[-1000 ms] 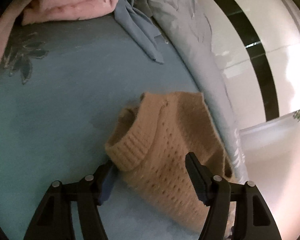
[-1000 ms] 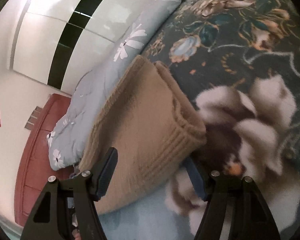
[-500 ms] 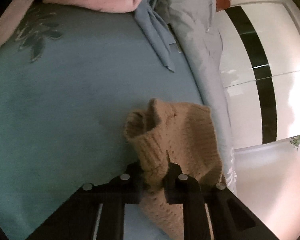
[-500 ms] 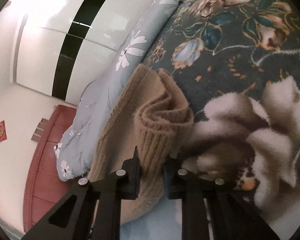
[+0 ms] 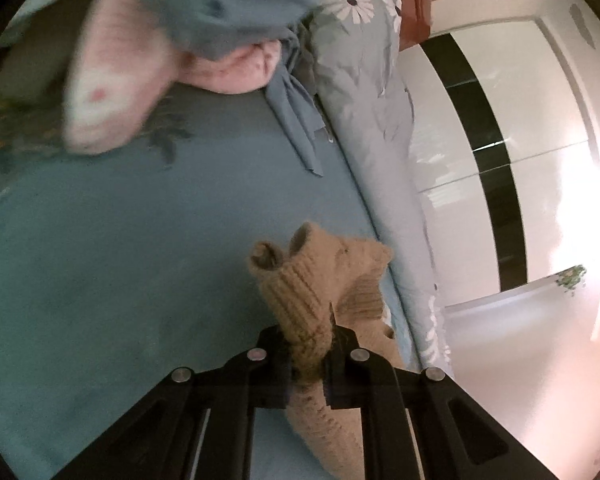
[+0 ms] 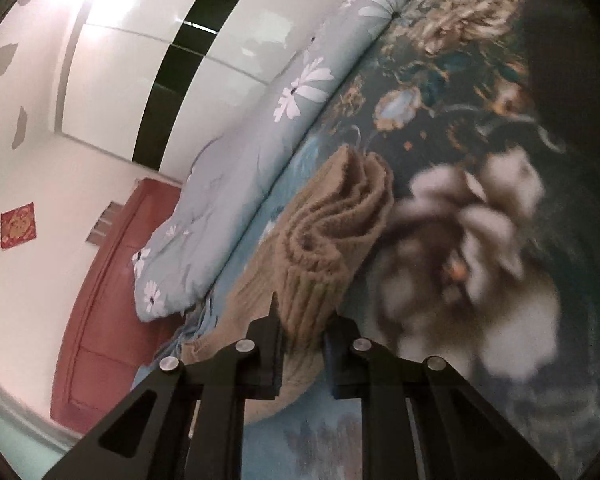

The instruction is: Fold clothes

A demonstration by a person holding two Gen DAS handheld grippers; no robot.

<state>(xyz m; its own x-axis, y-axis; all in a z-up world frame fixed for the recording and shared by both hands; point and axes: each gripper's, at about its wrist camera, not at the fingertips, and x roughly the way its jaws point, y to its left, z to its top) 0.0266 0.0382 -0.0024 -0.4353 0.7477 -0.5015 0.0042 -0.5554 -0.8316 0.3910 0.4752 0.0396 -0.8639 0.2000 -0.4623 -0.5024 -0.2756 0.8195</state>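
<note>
A tan knit sweater [image 5: 320, 280] lies near the edge of the bed. My left gripper [image 5: 308, 344] is shut on its ribbed edge and holds the bunched fabric up off the blue sheet [image 5: 120, 260]. In the right wrist view the same sweater [image 6: 332, 220] shows folded in layers. My right gripper [image 6: 302, 332] is shut on its ribbed hem, and the fabric is lifted over the floral blanket [image 6: 480, 120].
A pink garment [image 5: 112, 80] and a blue-grey garment [image 5: 236, 12] are piled at the far side of the bed. A rolled daisy-print quilt [image 5: 372, 112] runs along the bed edge; it also shows in the right wrist view [image 6: 240, 168]. Beyond stand a white wardrobe [image 5: 520, 120] and red furniture [image 6: 100, 300].
Both grippers went from open around the sweater to shut on its ribbed edges. They have since lifted the fabric, and the views have pulled back from the bed.
</note>
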